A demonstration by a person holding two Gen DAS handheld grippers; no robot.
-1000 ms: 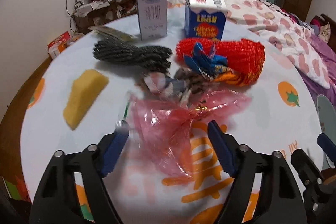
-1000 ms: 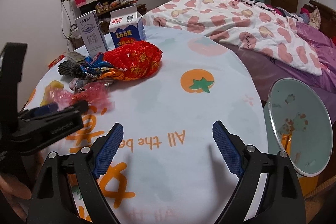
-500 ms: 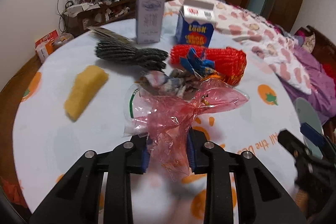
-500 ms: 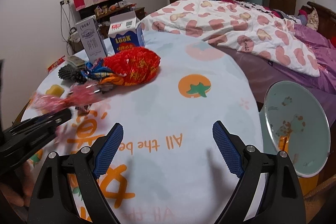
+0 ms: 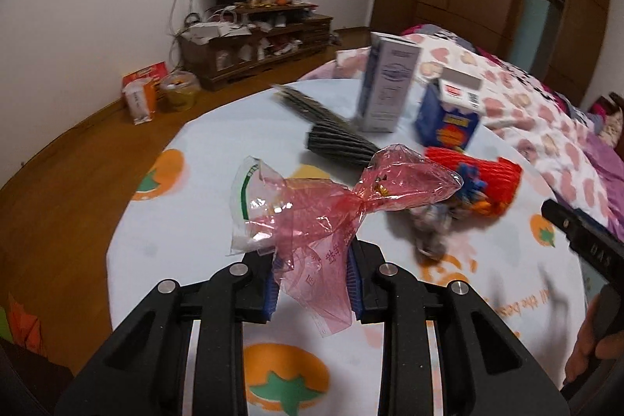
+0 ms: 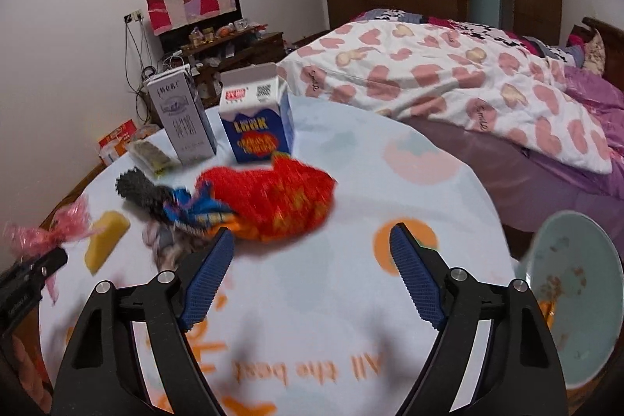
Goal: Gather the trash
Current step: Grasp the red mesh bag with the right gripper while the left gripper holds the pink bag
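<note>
Held item: pink cellophane wrapper (image 5: pixel 331 217), clamped in the left gripper (image 5: pixel 312 283), lifted off the counter (image 5: pixel 171 244).
Right gripper (image 6: pixel 312 277): empty, jaws closing (still wide apart).
Next trash: red net bag (image 6: pixel 280 201) just ahead of the right gripper, long axis crosswise.
Writing: "LOOK" on blue carton (image 6: pixel 259 125); "All the best" on the cloth.

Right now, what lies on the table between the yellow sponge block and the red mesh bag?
In the right wrist view, crumpled blue-orange wrappers and a dark ribbed bundle lie between the yellow sponge block and the red mesh bag.
</note>
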